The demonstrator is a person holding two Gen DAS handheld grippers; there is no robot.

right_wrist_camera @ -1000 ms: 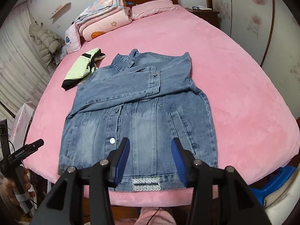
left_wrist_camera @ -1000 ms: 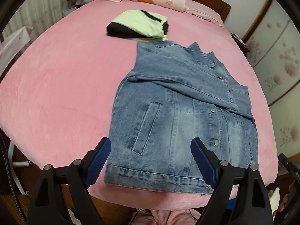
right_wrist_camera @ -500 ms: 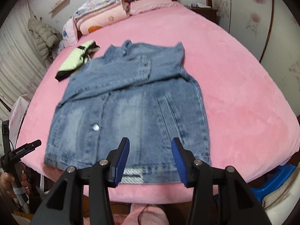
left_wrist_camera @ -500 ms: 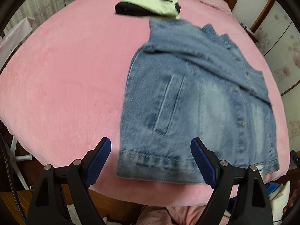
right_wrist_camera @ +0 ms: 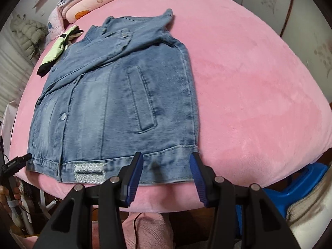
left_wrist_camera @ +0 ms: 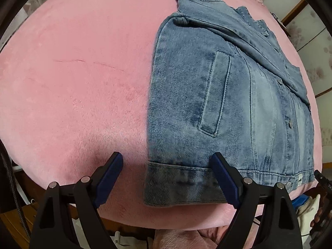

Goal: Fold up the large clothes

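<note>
No text could be read for certain. A small black device (right_wrist_camera: 15,162) at the near left edge of the right wrist view carried a line of white lettering, too small and blurred to make out. The denim jacket (right_wrist_camera: 116,103) showed no legible label.

Soft, even indoor light covers the pink plush bed cover (left_wrist_camera: 72,83). Fisheye bending curves both views' dark-vignetted edges. Slight blur softens the faded blue denim jacket (right_wrist_camera: 116,108), with gripper shadows on its near hem.

Jacket (right_wrist_camera: 116,103) flat on bed (right_wrist_camera: 249,83); folded garment (right_wrist_camera: 59,48) behind its collar, pillows (right_wrist_camera: 87,2) beyond.
</note>
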